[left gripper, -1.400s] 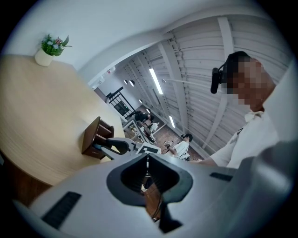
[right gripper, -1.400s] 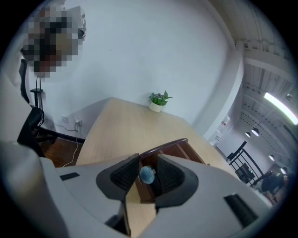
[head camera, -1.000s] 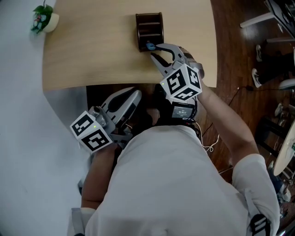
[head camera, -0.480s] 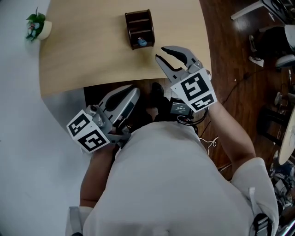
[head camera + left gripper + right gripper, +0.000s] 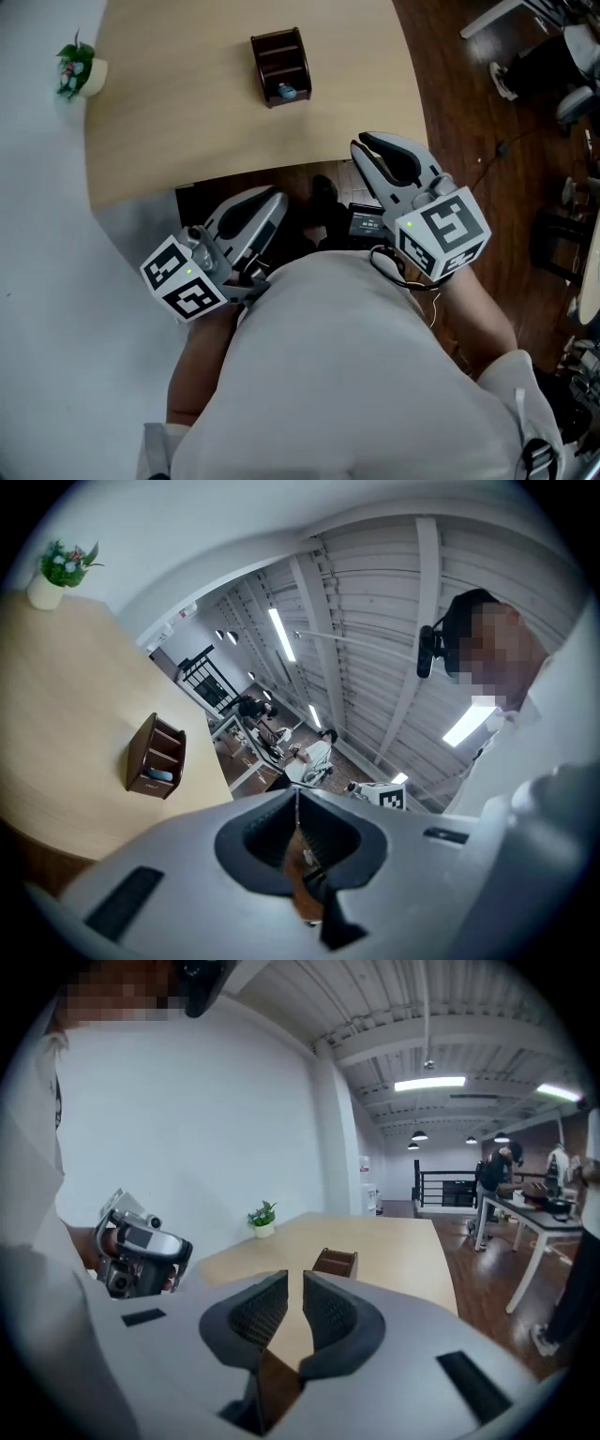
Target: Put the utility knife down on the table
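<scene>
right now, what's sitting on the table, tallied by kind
potted plant: 1
brown desk organizer: 1
small blue item in the organizer's front compartment: 1
total: 3

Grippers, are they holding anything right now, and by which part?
Nothing is held. The left gripper has its jaws together, empty; the right gripper has jaws nearly together, nothing between.
</scene>
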{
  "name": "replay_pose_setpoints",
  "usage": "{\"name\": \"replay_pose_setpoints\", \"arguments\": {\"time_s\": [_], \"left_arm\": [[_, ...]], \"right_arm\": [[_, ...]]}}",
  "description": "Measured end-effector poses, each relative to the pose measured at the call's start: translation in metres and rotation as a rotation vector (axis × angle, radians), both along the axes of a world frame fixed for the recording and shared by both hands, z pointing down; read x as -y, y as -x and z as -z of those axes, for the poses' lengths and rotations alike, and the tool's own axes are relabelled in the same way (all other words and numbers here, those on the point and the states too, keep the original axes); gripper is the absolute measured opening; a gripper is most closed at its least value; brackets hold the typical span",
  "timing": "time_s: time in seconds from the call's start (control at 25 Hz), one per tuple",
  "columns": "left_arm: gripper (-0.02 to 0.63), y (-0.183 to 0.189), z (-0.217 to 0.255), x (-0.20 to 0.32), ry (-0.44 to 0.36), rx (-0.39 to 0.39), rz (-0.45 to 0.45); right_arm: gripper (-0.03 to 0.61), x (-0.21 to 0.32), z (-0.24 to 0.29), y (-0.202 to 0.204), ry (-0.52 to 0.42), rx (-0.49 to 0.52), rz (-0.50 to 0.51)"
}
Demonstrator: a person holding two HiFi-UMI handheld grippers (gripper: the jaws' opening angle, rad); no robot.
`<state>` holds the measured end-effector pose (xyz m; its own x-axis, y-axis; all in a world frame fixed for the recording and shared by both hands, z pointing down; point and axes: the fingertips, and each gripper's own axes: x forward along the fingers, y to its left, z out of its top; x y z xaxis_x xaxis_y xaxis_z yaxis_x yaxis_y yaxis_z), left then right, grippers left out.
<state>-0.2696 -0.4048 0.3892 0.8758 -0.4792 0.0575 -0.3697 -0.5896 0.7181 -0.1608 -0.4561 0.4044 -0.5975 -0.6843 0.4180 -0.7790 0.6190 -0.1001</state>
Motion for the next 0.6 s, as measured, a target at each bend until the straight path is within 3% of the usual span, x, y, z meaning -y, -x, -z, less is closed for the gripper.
{"name": "replay_pose_setpoints", "arguments": {"time_s": [0.16,0.6], "left_arm": [[0.003,0.002,-0.001,-0.007,-0.013,0.002,-0.017],[0.003,-0.001,-0.004,-0.034,-0.043,0.003,-0.098]], "right_arm": [[0.002,-0.017,0.011,-0.002,0.028,0.094,-0.048],[0.0,-0.055,0.034,-0.013,-0.035,0.167,-0.164]]}}
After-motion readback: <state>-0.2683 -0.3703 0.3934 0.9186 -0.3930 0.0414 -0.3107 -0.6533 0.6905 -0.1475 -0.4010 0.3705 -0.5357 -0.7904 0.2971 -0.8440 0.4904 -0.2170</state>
